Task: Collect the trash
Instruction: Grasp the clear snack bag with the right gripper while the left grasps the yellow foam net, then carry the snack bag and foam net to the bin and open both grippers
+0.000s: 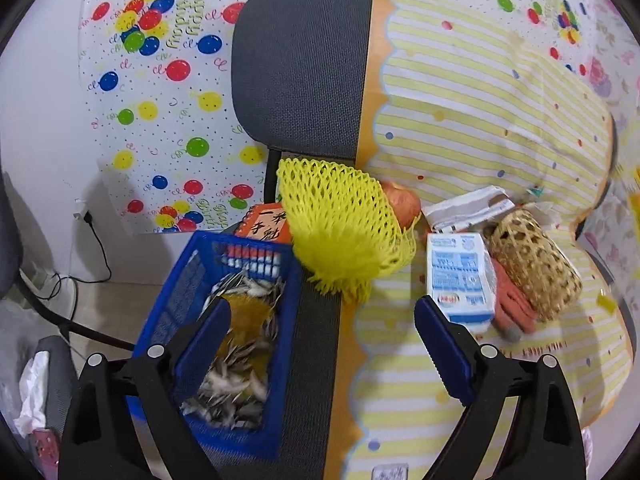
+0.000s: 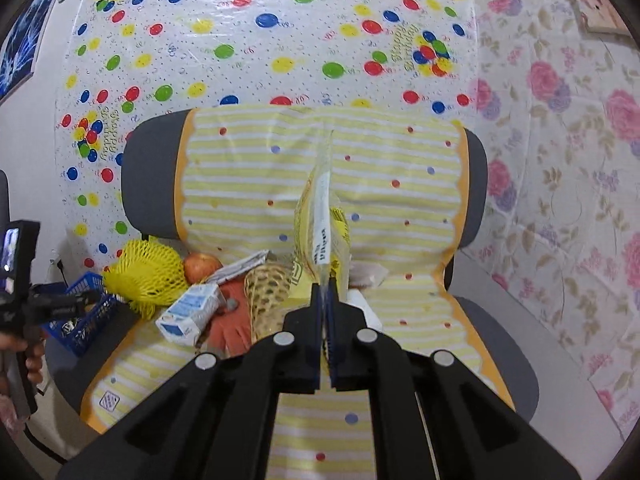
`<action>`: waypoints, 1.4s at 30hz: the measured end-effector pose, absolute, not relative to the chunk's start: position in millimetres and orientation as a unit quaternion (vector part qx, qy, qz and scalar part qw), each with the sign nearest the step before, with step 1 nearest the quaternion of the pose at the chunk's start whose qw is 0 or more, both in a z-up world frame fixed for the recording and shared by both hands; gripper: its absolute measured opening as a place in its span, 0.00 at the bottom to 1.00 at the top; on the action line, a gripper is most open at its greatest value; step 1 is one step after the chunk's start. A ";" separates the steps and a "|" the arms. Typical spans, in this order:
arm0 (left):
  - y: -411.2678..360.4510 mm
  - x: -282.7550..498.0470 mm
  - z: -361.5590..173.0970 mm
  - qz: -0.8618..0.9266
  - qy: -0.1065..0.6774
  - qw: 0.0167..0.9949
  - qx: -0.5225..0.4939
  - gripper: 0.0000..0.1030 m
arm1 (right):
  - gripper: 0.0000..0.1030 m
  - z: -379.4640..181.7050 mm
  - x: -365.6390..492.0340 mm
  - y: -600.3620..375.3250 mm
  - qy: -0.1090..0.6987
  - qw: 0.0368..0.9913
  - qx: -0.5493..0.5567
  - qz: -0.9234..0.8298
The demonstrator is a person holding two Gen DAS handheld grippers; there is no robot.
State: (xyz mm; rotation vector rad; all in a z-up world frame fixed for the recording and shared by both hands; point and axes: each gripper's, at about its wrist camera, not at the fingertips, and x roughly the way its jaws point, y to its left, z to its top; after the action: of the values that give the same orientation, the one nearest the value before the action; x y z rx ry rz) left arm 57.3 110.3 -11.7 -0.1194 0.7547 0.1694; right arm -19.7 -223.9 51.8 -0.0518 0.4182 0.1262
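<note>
My right gripper (image 2: 325,289) is shut on a crinkled clear-and-yellow plastic wrapper (image 2: 320,216), which stands up edge-on from the pads above the chair seat. My left gripper (image 1: 324,340) is open with nothing between its fingers; it hovers over the seat's left edge. Its left finger (image 1: 208,344) is above the blue basket (image 1: 176,292), which holds loose scraps. A yellow foam net (image 1: 340,220) lies just ahead. A milk carton (image 1: 460,276) lies by the right finger (image 1: 440,352).
The chair (image 1: 300,64) wears a yellow striped cover (image 2: 256,176). On the seat lie an apple (image 1: 402,200), an orange glove (image 1: 514,308), a woven bamboo sleeve (image 1: 536,264) and folded paper (image 1: 464,208). A person's hand (image 2: 32,356) is at the left edge. Cables run along the floor (image 1: 80,280).
</note>
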 end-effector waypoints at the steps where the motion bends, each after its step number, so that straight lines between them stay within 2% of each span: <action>1: 109.3 66.4 -13.4 0.084 0.372 0.922 -0.058 0.88 | 0.03 48.5 -21.2 -224.1 0.210 0.975 -0.025 0.062; 10: 106.4 130.9 -34.2 0.101 0.412 0.904 -0.054 0.86 | 0.03 37.3 -20.3 -225.0 0.218 0.973 -0.023 0.069; 12: 104.2 138.4 -39.7 0.101 0.423 0.899 -0.047 0.55 | 0.03 37.1 -19.9 -225.3 0.219 0.973 -0.023 0.071; 13: 103.1 141.6 -41.8 0.100 0.429 0.897 -0.044 0.55 | 0.03 36.7 -20.2 -225.8 0.220 0.972 -0.022 0.072; 14: 101.2 143.7 -42.6 0.094 0.429 0.897 -0.043 0.51 | 0.03 36.7 -20.2 -226.2 0.221 0.972 -0.022 0.073; 15: 99.0 144.9 -42.3 0.088 0.428 0.898 -0.039 0.41 | 0.03 36.2 -20.7 -226.6 0.222 0.972 -0.021 0.073; 16: 96.5 144.6 -40.7 0.083 0.425 0.901 -0.036 0.36 | 0.03 36.3 -20.6 -227.8 0.222 0.972 -0.021 0.073; 17: 93.4 142.3 -36.0 0.069 0.414 0.907 -0.034 0.25 | 0.03 36.1 -21.4 -229.3 0.223 0.972 -0.019 0.073; 20: 80.8 125.4 -9.9 0.050 0.361 0.931 -0.008 0.13 | 0.03 37.4 -23.4 -233.7 0.220 0.973 -0.015 0.074; 24: 58.2 86.4 42.0 0.024 0.271 0.961 0.041 0.12 | 0.03 44.1 -29.9 -242.4 0.208 0.976 -0.005 0.069; 32: 16.9 20.3 115.7 -0.037 0.177 0.980 0.081 0.12 | 0.03 65.9 -57.0 -261.4 0.170 0.983 0.017 0.074; 36: -8.8 -10.1 129.4 -0.076 0.153 0.982 0.080 0.12 | 0.03 76.6 -76.4 -273.4 0.157 0.985 0.025 0.070; 42: -47.6 -51.8 120.9 -0.147 0.147 0.976 0.070 0.12 | 0.03 83.2 -109.5 -292.8 0.153 0.986 0.027 0.052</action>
State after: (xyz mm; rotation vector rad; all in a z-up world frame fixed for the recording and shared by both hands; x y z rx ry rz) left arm -51.8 -47.6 120.9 0.1412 0.2969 -0.2962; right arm -109.5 -292.8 83.2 0.0544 0.3076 0.1042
